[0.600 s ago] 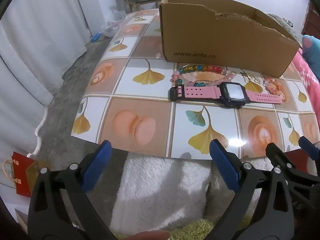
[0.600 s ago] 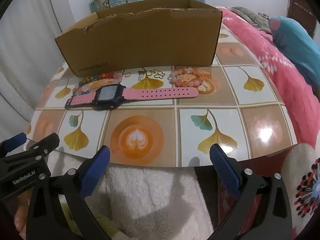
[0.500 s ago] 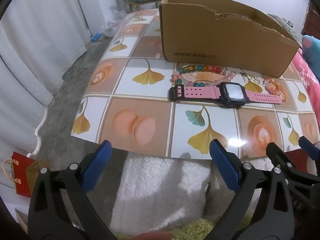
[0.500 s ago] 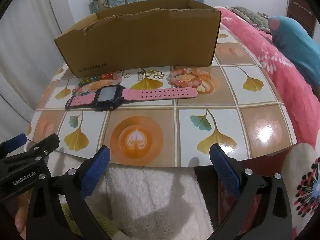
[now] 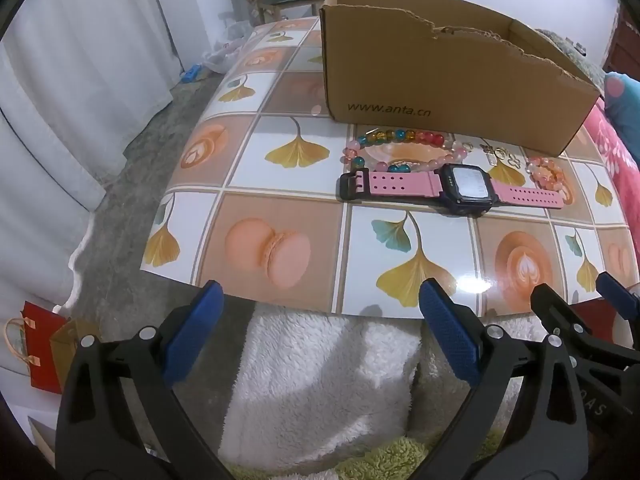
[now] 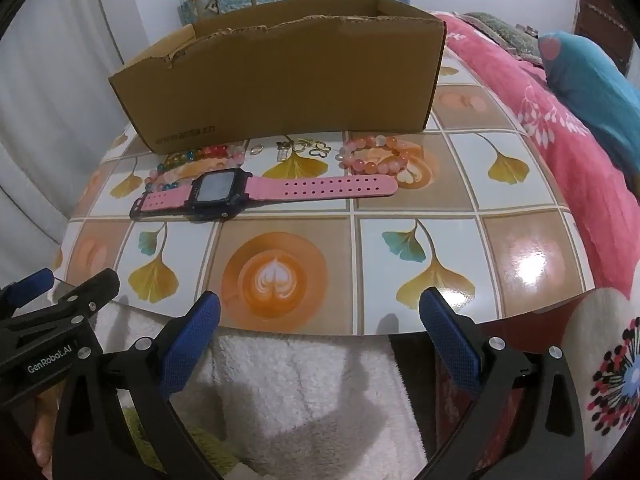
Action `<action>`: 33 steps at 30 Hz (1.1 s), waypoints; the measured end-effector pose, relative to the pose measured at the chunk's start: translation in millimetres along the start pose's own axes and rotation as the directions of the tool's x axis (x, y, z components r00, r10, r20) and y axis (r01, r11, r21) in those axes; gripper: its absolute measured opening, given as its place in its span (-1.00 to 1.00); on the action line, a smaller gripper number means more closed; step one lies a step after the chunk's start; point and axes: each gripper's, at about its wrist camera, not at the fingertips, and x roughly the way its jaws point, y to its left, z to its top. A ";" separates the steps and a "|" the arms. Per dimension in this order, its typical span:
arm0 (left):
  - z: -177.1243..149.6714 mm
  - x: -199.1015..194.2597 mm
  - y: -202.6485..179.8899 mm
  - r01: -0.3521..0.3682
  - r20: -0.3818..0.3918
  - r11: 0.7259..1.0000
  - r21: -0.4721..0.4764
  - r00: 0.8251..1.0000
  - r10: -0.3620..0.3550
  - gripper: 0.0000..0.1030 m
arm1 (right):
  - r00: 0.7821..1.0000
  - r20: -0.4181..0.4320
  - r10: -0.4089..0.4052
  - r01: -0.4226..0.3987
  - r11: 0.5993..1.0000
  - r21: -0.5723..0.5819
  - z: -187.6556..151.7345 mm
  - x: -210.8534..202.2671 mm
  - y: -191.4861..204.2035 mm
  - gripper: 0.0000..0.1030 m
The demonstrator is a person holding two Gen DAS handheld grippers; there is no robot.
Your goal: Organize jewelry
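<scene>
A pink-strapped watch (image 5: 452,188) (image 6: 256,192) lies flat on the patterned table (image 5: 280,168) (image 6: 520,216). Behind it lie a multicoloured bead bracelet (image 5: 400,148) (image 6: 192,160), small gold charms (image 5: 500,156) (image 6: 304,148) and a pink bead bracelet (image 5: 548,174) (image 6: 376,156). An open cardboard box (image 5: 432,76) (image 6: 288,80) stands at the back. My left gripper (image 5: 320,332) and right gripper (image 6: 320,336) both hang open and empty at the table's near edge, well short of the jewelry.
A white fluffy cloth (image 5: 320,380) (image 6: 304,392) lies below the table's near edge. A pink floral bedspread (image 6: 560,120) runs along the right side. White curtains (image 5: 60,80) hang at the left, and a red gift bag (image 5: 40,344) sits on the floor.
</scene>
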 end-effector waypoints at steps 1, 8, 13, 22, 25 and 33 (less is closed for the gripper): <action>0.0 0.1 0.1 0.000 0.000 1.000 0.000 1.000 0.000 0.84 | 1.000 -0.001 0.000 0.000 1.000 -0.003 0.0 0.6 0.3 0.89; 0.1 0.2 0.4 0.002 -0.001 1.000 -0.002 1.000 -0.002 0.84 | 1.000 0.001 -0.001 0.001 1.000 -0.001 0.0 0.9 1.2 0.89; 0.2 0.2 0.7 0.004 -0.002 1.000 -0.002 1.000 -0.004 0.84 | 1.000 0.001 0.002 -0.002 1.000 -0.002 -0.1 1.0 1.9 0.89; 0.1 0.3 0.7 0.004 -0.001 1.000 -0.004 1.000 -0.004 0.84 | 1.000 0.011 -0.005 0.005 1.000 -0.008 0.6 -2.3 4.2 0.89; 0.2 0.4 1.0 0.005 -0.002 1.000 -0.004 1.000 -0.005 0.84 | 1.000 0.010 -0.004 0.005 1.000 -0.007 0.9 -2.3 3.9 0.89; 1.5 -0.1 -1.3 0.005 -0.002 1.000 -0.004 1.000 -0.005 0.84 | 1.000 0.009 -0.005 0.005 1.000 -0.007 1.6 -2.6 4.5 0.89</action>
